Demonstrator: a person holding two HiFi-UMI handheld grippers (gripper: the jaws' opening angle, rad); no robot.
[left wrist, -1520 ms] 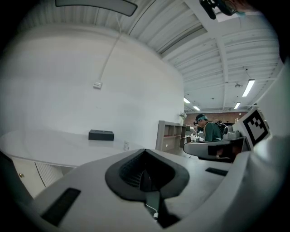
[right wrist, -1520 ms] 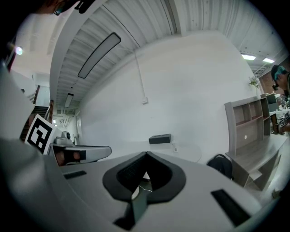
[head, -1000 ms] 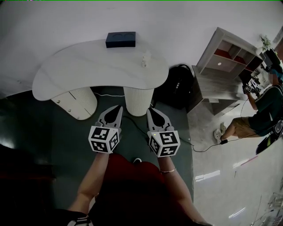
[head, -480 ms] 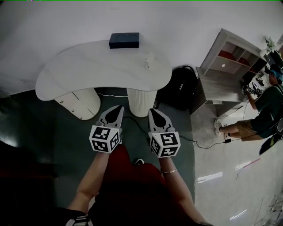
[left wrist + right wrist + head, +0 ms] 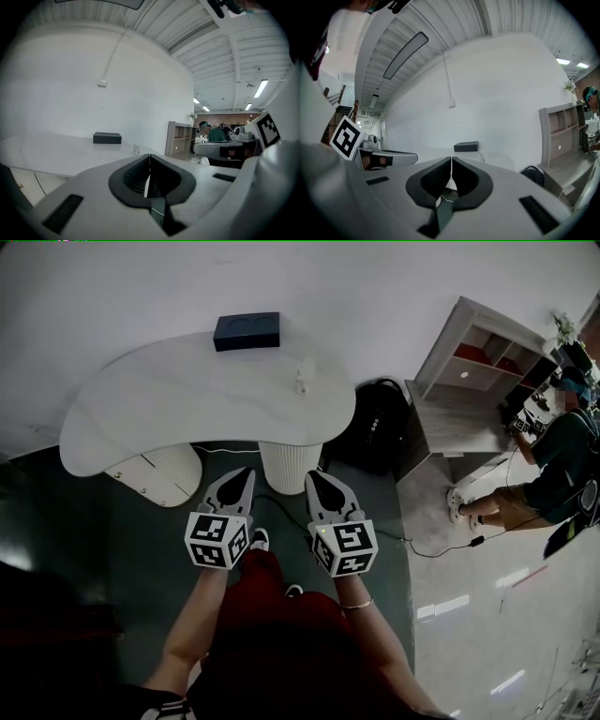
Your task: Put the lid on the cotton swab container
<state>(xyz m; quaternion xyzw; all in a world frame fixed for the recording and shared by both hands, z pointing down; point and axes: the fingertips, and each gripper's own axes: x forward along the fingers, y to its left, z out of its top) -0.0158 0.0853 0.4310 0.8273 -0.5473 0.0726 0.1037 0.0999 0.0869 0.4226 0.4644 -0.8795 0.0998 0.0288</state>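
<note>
left gripper (image 5: 238,481): jaws together, empty | right gripper (image 5: 316,482): jaws together, empty | side by side

Container: small pale cotton swab container (image 5: 302,375), upright.
Place: right part of the white curved table (image 5: 169,399).
Lid: too small to tell.

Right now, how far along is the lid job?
Done: nothing visible. In hand: nothing; left gripper and right gripper are both shut and empty, short of the table. Left: everything. A small pale object, possibly the container, stands on the table near a dark box; no lid can be made out.
</note>
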